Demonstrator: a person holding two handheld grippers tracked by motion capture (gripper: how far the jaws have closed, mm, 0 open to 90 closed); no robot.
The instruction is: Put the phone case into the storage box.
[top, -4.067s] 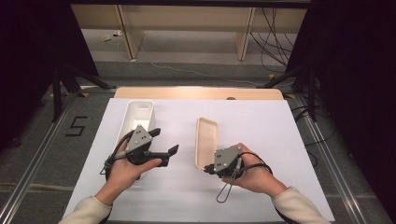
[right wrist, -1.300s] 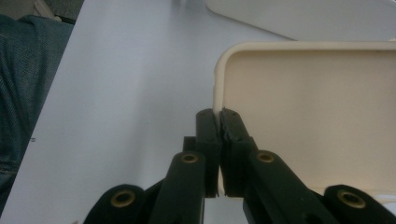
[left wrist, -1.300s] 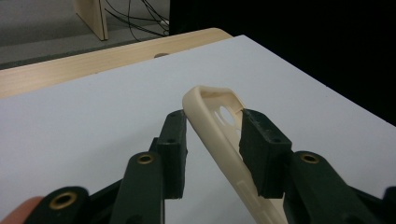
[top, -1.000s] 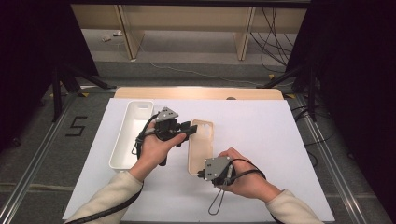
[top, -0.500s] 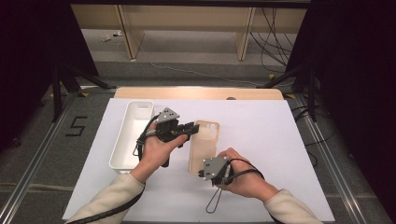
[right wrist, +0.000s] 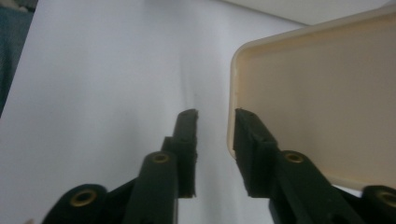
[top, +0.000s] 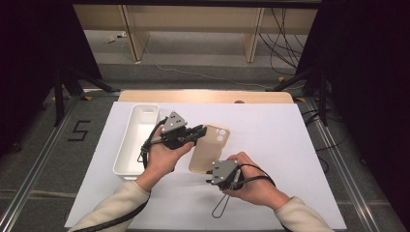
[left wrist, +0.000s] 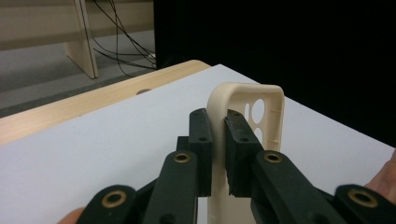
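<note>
While left hand-held gripper [left wrist: 215, 140] pinches phone case [top: 209, 147] rim, right hand-held gripper [right wrist: 215, 140], open w/ nothing, sits beside it; thin grip could slip.

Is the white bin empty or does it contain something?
Empty: the high view shows only the bare white floor of the white bin.

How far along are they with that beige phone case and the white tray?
Done so far: the left gripper is clamped on the side wall of the phone case. In hand: the right gripper sits open beside the case's near corner, gripping nothing. Left, probably: moving the case into the white tray, which holds nothing yet.
</note>
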